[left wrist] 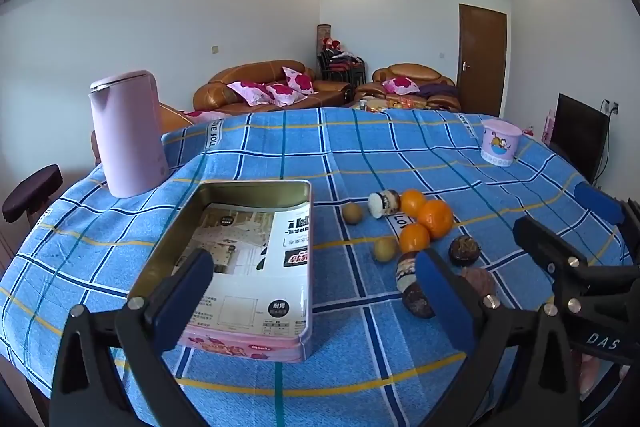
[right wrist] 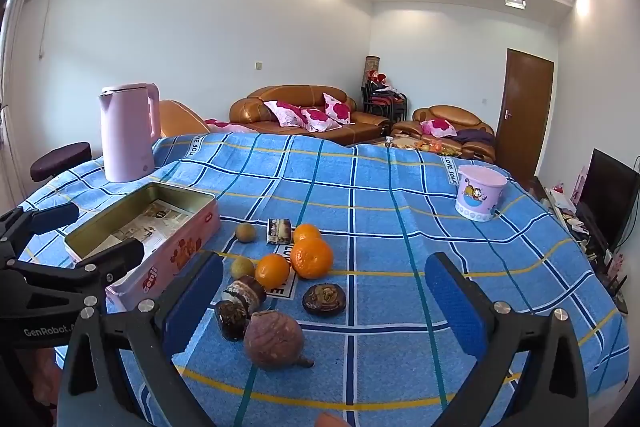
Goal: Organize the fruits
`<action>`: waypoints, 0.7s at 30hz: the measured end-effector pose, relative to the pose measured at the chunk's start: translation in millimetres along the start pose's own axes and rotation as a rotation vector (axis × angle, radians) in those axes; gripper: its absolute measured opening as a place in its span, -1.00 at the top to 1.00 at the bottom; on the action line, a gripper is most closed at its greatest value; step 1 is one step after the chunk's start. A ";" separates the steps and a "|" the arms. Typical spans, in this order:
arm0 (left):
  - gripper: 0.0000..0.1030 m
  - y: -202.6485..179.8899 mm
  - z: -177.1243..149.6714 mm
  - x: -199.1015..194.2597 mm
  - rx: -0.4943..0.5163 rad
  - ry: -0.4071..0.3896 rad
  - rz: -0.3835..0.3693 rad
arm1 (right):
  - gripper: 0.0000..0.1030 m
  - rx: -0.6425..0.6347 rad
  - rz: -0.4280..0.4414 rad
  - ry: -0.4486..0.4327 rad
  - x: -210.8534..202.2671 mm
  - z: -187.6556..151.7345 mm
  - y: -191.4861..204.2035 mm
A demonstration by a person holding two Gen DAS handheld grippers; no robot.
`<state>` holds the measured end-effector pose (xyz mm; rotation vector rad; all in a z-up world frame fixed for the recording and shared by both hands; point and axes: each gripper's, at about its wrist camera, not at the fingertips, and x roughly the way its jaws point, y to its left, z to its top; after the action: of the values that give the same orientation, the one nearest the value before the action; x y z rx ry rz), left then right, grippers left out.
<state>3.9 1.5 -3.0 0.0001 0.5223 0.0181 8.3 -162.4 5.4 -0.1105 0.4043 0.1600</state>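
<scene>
Three oranges lie bunched on the blue checked tablecloth, with two small brown-green fruits to their left. A brown round fruit and a dark split one lie nearer. Wrapped snacks lie among them. An open pink tin holds only a paper sheet. My left gripper is open above the tin's near edge. My right gripper is open above the near fruits. Both are empty.
A pink kettle stands at the back left of the table. A small cartoon bucket stands at the back right. A dark stool is beside the table's left edge.
</scene>
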 end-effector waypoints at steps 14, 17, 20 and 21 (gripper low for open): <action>-1.00 -3.1 -2.0 -3.9 0.007 -0.004 0.008 | -0.98 0.006 0.003 0.011 2.7 -6.0 -0.5; -1.00 -2.9 -2.1 -4.0 0.007 -0.005 0.008 | -0.98 0.008 0.004 0.013 3.0 -7.0 -0.2; -1.00 -2.7 -2.0 -3.9 0.007 -0.004 0.007 | -0.98 0.009 0.005 0.015 3.6 -7.7 0.7; -1.00 -2.6 -2.1 -3.9 0.007 -0.004 0.007 | -0.98 0.009 0.005 0.016 3.6 -7.8 0.5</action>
<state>-0.5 -1.3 -2.9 0.0093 0.5181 0.0231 8.6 -162.4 -3.2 -0.1021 0.4209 0.1627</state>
